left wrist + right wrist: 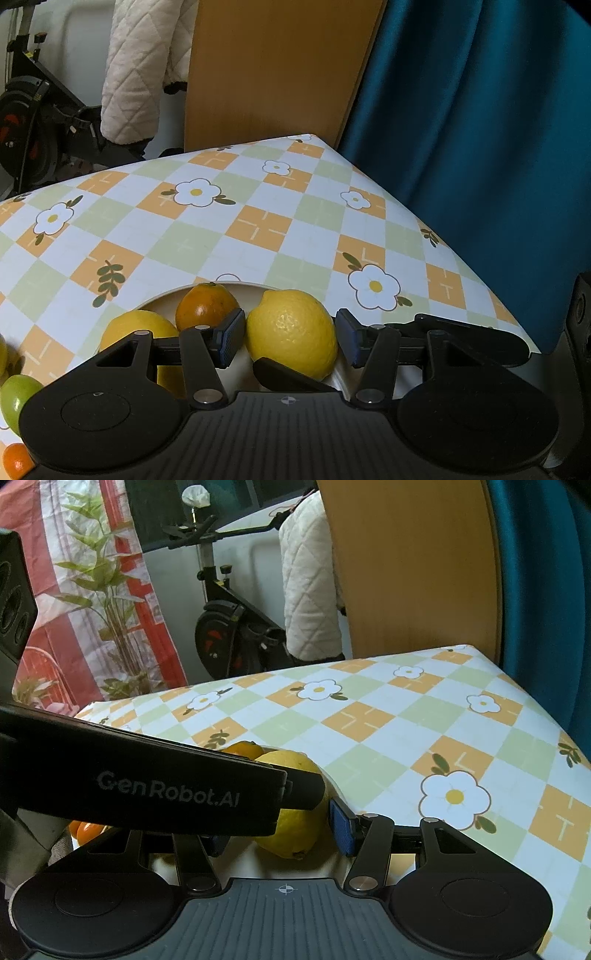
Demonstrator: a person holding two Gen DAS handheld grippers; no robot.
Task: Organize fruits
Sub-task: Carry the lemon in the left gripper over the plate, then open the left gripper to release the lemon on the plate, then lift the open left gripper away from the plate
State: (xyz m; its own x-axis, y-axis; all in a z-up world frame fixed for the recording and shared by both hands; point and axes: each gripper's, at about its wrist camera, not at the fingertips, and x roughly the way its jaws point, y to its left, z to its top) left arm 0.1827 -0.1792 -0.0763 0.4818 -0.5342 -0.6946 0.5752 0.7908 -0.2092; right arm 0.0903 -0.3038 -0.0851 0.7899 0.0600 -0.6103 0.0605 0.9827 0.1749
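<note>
A large yellow lemon (291, 332) sits between the blue pads of my left gripper (290, 336), which press its two sides. It hangs low over a cream bowl (236, 283) that holds an orange (205, 306) and a second lemon (136, 328). In the right wrist view the same lemon (295, 830) lies against the right pad of my right gripper (280, 834). That gripper's left finger is hidden behind the left gripper's body (147, 786). A black finger (291, 376) of the right gripper shows under the lemon.
A green fruit (18, 398) and a small orange (14, 461) lie on the flowered tablecloth (258, 229) left of the bowl. Another orange (86, 830) shows at the left. The table ends near a blue curtain (480, 147), a wooden board (273, 66) and an exercise bike (229, 627).
</note>
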